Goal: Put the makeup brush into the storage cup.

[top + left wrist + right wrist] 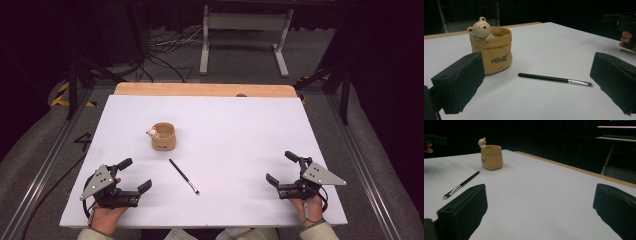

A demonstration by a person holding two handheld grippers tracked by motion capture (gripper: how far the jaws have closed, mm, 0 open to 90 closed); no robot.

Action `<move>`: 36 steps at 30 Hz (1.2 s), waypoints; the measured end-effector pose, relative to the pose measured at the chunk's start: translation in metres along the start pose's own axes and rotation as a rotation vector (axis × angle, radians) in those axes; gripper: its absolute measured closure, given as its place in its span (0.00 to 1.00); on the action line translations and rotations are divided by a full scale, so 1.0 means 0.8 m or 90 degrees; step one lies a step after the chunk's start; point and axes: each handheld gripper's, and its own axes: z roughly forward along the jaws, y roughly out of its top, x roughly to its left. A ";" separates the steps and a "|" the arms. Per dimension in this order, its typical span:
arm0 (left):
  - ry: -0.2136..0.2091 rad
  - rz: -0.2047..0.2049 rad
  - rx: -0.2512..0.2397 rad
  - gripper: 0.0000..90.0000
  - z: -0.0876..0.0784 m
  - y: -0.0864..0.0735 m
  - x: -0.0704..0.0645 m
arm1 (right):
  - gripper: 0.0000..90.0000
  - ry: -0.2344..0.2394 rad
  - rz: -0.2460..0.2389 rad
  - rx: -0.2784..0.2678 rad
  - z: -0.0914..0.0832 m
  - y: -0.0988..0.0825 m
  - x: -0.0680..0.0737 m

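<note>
Both jaws spread wide, nothing held. Left gripper (134,175) parked at worktop (240,125) 7 o'clock, right gripper (282,167) at 5. Brush (183,176) lying flat between, long axis 11-to-5, bristles near edge; left probably closer. Bear pot (163,136) seen at 11 from brush.

Pretty much just two things are found in the way on the white table (240,125): the tan bear pot (164,137) and, near it on the person's side, a black brush (183,176) lying flat. Right of the pot, wide open surface is left.
</note>
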 end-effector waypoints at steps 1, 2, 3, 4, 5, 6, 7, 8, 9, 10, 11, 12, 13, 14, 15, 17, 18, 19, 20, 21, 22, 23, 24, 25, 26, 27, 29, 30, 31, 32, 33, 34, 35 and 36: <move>0.004 0.001 -0.001 0.00 0.000 0.001 0.000 | 0.00 0.001 0.001 -0.001 0.000 0.000 0.000; 0.004 0.001 -0.001 0.00 0.000 0.001 0.000 | 0.00 0.001 0.001 -0.001 0.000 0.000 0.000; 0.005 0.001 0.002 0.00 0.000 0.002 -0.001 | 0.00 0.000 -0.001 -0.001 0.000 0.000 0.000; 0.007 0.004 0.001 0.01 0.001 0.003 -0.001 | 0.00 0.002 0.001 -0.001 0.000 0.000 0.000; 0.007 0.004 0.001 0.01 0.001 0.003 -0.001 | 0.00 0.002 -0.001 -0.001 0.000 0.000 0.000; 0.007 0.004 0.000 0.01 0.003 0.004 -0.001 | 0.00 0.002 -0.001 -0.001 0.001 0.000 0.000; 0.003 0.005 0.003 0.01 0.004 0.005 -0.001 | 0.00 0.002 -0.001 -0.001 0.001 0.000 0.000; 0.000 0.011 0.004 0.01 0.005 0.006 -0.001 | 0.00 0.003 0.002 -0.001 0.001 0.000 0.000; -0.002 0.017 0.004 0.01 0.006 0.007 -0.002 | 0.00 0.003 0.002 -0.001 0.001 0.000 0.000; -0.007 0.022 0.004 0.01 0.008 0.009 -0.003 | 0.00 0.003 0.003 0.000 0.001 0.000 0.000; -0.009 0.026 0.001 0.01 0.009 0.011 -0.003 | 0.00 0.003 0.004 0.001 0.001 0.000 0.000; -0.017 0.028 0.000 0.01 0.011 0.015 -0.004 | 0.00 0.003 0.006 0.002 0.001 0.000 0.000; -0.020 0.035 -0.002 0.01 0.013 0.017 -0.004 | 0.00 0.004 0.006 0.002 0.001 0.000 0.000; -0.025 0.034 -0.001 0.01 0.014 0.019 -0.005 | 0.00 0.004 0.007 0.002 0.001 -0.001 0.000; -0.025 0.034 -0.001 0.01 0.014 0.019 -0.005 | 0.00 0.004 0.007 0.002 0.001 -0.001 0.000; -0.032 0.035 -0.002 0.01 0.017 0.022 -0.005 | 0.00 0.005 0.007 0.004 0.000 -0.001 0.000; -0.036 0.029 -0.002 0.01 0.018 0.024 -0.005 | 0.00 0.006 0.009 0.004 0.000 -0.001 0.000; -0.038 0.032 -0.001 0.01 0.019 0.026 -0.004 | 0.00 0.006 0.009 0.004 0.000 -0.001 0.000; -0.040 0.030 -0.004 0.01 0.021 0.027 -0.005 | 0.00 0.006 0.008 0.004 0.000 -0.001 0.000; -0.045 0.028 -0.004 0.01 0.023 0.030 -0.004 | 0.00 0.006 0.008 0.004 0.000 -0.001 0.001; -0.048 0.024 -0.003 0.01 0.024 0.032 -0.005 | 0.00 0.007 0.008 0.004 0.000 -0.001 0.001; -0.049 0.027 -0.005 0.01 0.025 0.034 -0.005 | 0.00 0.007 0.009 0.004 0.000 -0.001 0.001; -0.051 0.024 -0.008 0.01 0.027 0.038 -0.005 | 0.00 0.008 0.010 0.004 0.000 -0.001 0.001; -0.056 0.026 -0.010 0.01 0.028 0.041 -0.005 | 0.00 0.007 0.010 0.004 0.000 -0.001 0.001; -0.058 0.024 -0.012 0.01 0.031 0.043 -0.005 | 0.00 0.007 0.010 0.003 0.000 -0.001 0.001; -0.061 0.020 -0.011 0.01 0.033 0.045 -0.004 | 0.00 0.008 0.009 0.003 0.000 -0.001 0.001; -0.066 0.017 -0.006 0.01 0.038 0.050 -0.004 | 0.00 0.009 0.009 0.002 0.000 -0.001 0.001; -0.069 0.017 -0.005 0.01 0.040 0.051 -0.004 | 0.00 0.010 0.010 0.002 0.000 -0.001 0.001; -0.070 0.020 -0.006 0.01 0.042 0.053 -0.004 | 0.00 0.010 0.011 0.001 0.000 -0.001 0.001; -0.074 0.018 -0.008 0.01 0.044 0.055 -0.004 | 0.00 0.011 0.011 0.000 0.000 -0.001 0.000; -0.078 0.019 -0.007 0.01 0.046 0.057 -0.004 | 0.00 0.011 0.011 0.000 -0.001 -0.001 0.000; -0.079 0.020 -0.009 0.01 0.048 0.059 -0.005 | 0.00 0.012 0.012 0.000 -0.001 -0.001 0.000; -0.083 0.020 -0.008 0.01 0.050 0.061 -0.005 | 0.00 0.013 0.013 0.000 -0.001 -0.001 0.000; -0.084 0.021 -0.008 0.01 0.052 0.062 -0.006 | 0.00 0.013 0.013 0.000 -0.001 -0.001 0.000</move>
